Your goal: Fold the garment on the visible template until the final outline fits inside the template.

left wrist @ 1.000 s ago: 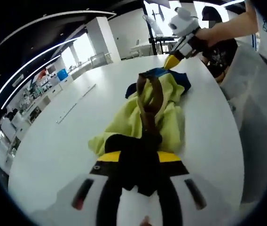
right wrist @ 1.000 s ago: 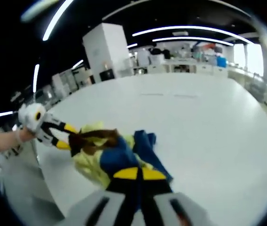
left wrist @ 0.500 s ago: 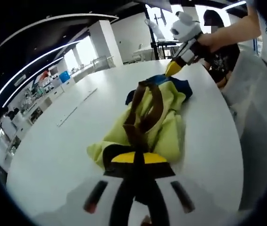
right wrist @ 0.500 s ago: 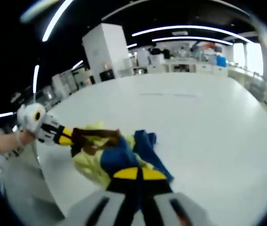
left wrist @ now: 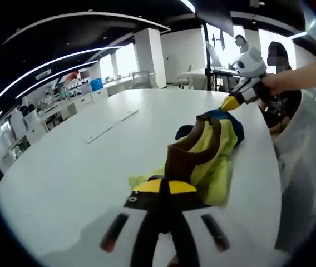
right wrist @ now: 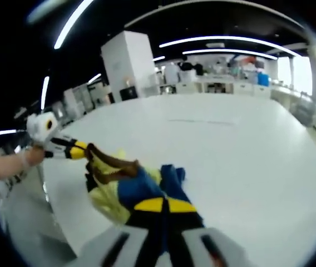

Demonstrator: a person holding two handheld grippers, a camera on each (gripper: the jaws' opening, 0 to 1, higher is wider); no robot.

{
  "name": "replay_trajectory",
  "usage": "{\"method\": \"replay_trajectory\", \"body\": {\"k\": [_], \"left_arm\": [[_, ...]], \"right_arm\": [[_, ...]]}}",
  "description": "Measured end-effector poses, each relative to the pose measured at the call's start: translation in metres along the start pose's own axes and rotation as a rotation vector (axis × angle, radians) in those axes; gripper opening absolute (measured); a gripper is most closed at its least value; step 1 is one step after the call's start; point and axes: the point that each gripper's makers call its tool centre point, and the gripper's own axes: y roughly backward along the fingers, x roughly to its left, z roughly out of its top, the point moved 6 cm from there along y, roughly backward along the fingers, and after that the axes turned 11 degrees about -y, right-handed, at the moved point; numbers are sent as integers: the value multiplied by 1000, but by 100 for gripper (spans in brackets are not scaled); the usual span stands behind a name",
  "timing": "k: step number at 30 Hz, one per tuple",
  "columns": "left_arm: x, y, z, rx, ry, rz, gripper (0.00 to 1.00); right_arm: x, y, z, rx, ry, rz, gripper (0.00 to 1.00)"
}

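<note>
left gripper view, own gripper: left gripper [left wrist: 163,192] rises from the bottom edge, its jaws together and clamped on a brown part of the garment [left wrist: 213,153].
left gripper view, garment: a bunched piece in yellow-green, brown and blue, lifted in a ridge off the white table [left wrist: 74,167], sagging between the two grippers.
left gripper view, other gripper: right gripper [left wrist: 231,102] at the far end of the garment, beyond the blue part, held by a person's hand [left wrist: 275,83]; its tips meet the cloth.
left gripper view, template: pale outline marks [left wrist: 109,125] on the table, well apart from the garment; whether these are the template i cannot tell.
right gripper view, own gripper: right gripper [right wrist: 162,207] has jaws together, pinched on the blue part of the garment [right wrist: 138,186].
right gripper view, other gripper: left gripper [right wrist: 80,150] grips the brown end, which stands raised above the table [right wrist: 230,161].
right gripper view, garment position: near the table edge closest to the person.
risk, slip: judged likely if the two ends are pulled taut; a thin pinch of cloth could slide out.
risk, placement: the garment is crumpled, so a fold begun now may set creases and overrun any outline.
risk, edge: cloth near the table edge could slide off it.
</note>
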Motion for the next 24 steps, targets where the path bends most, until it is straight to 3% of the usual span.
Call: {"method": "replay_trajectory", "body": {"k": [13, 24], "left_arm": [[21, 17, 22, -14, -59, 47, 0], [47, 41, 55, -52, -65, 115, 0]], "right_arm": [[19, 19, 41, -112, 67, 40, 0], [40, 28, 82, -220, 118, 76, 0]]}}
